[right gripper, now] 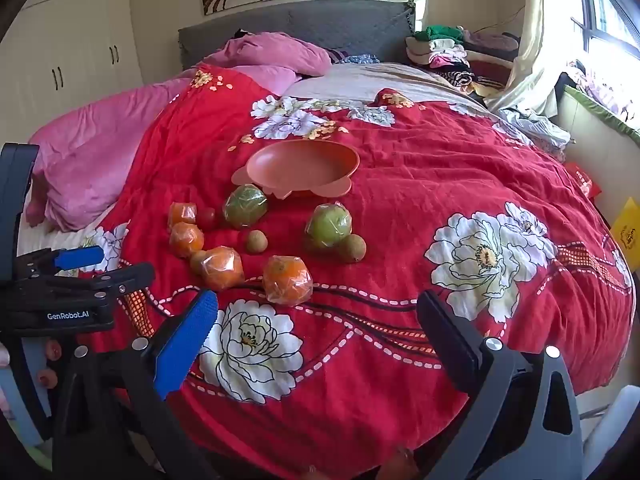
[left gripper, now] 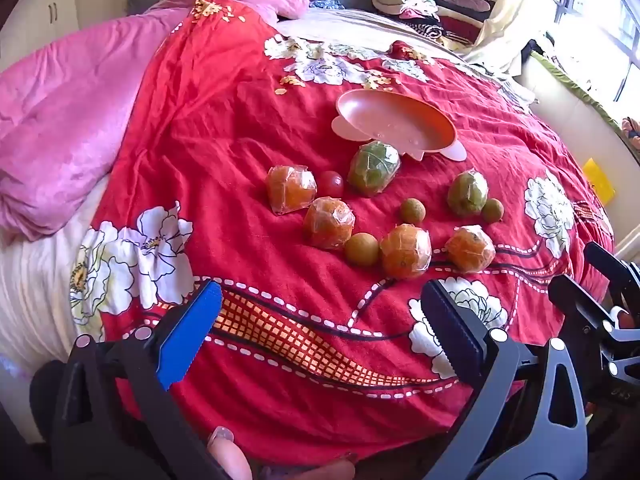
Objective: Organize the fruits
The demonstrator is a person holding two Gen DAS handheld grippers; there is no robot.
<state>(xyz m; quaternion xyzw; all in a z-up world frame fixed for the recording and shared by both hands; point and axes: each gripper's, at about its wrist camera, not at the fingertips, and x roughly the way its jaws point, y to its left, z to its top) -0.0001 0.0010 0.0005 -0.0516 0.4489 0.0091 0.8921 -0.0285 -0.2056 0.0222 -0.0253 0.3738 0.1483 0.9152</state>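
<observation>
An empty orange-pink bowl sits on the red floral bedspread. In front of it lie several plastic-wrapped oranges, two wrapped green fruits, small brown longans and one small red fruit. My left gripper is open and empty, low over the bedspread in front of the fruit. My right gripper is open and empty, also short of the fruit; the left gripper's body shows at its left.
A pink quilt is heaped at the left. Folded clothes are stacked at the headboard's right. A window and curtain stand at the right, wardrobes at the far left.
</observation>
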